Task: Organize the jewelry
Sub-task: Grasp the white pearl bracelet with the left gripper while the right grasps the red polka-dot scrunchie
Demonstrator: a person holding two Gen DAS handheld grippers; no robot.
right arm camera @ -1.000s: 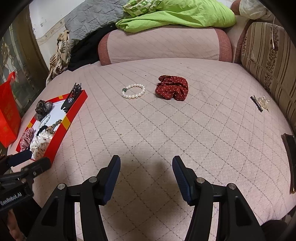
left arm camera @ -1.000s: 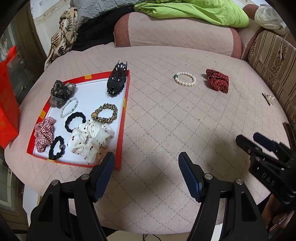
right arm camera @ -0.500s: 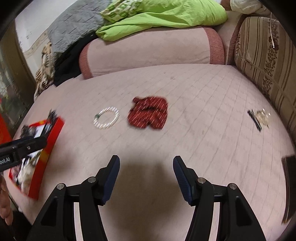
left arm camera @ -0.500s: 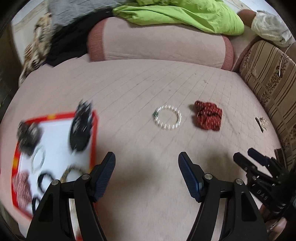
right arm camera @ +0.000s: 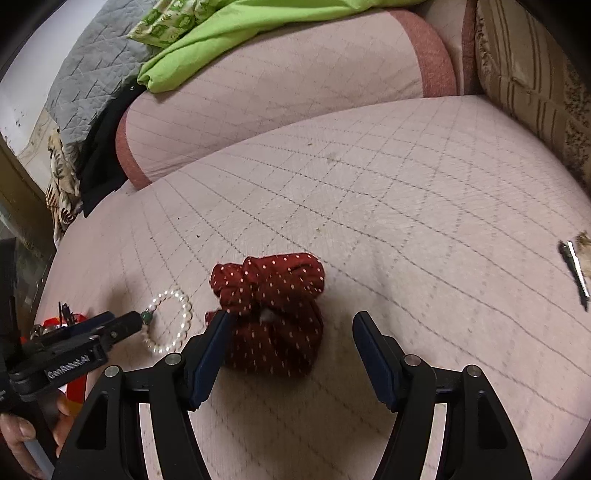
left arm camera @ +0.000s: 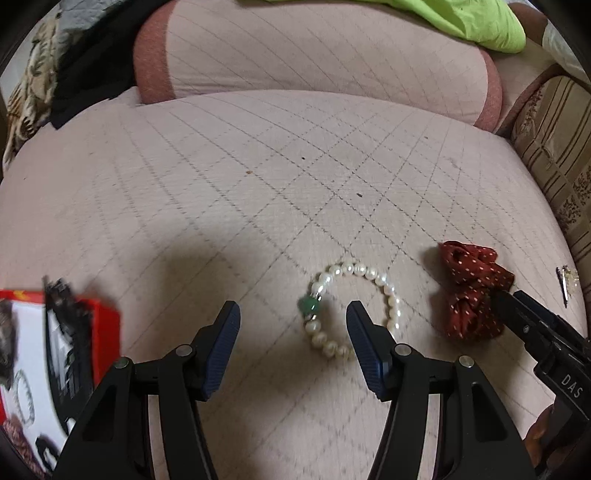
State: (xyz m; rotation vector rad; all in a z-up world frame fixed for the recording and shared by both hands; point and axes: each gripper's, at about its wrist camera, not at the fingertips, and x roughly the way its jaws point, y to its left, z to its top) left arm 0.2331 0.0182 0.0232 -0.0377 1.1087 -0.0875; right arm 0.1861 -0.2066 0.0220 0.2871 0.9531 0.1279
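A white pearl bracelet [left arm camera: 384, 291] with a green bead lies on the pink quilted cushion. My left gripper [left arm camera: 293, 332] is open right over its near left side, the right finger covering part of it. The bracelet also shows in the right wrist view [right arm camera: 184, 314]. A dark red dotted scrunchie [right arm camera: 273, 295] lies just right of the bracelet, also in the left wrist view [left arm camera: 472, 284]. My right gripper [right arm camera: 291, 345] is open around its near part. A red-rimmed white tray [left arm camera: 107, 325] with several hair pieces and a black claw clip [left arm camera: 66, 325] sits at left.
A small hair clip with a pale ornament [right arm camera: 576, 269] lies far right on the cushion. A pink bolster [left arm camera: 314, 55] runs along the back with a green cloth [right arm camera: 236, 33] and grey quilt [right arm camera: 88, 66] on it. A striped cushion [left arm camera: 554, 147] stands at right.
Both grippers moved forward and down. The left one went from beside the tray to the pearl bracelet; the right one came up to the red scrunchie. Both stayed open.
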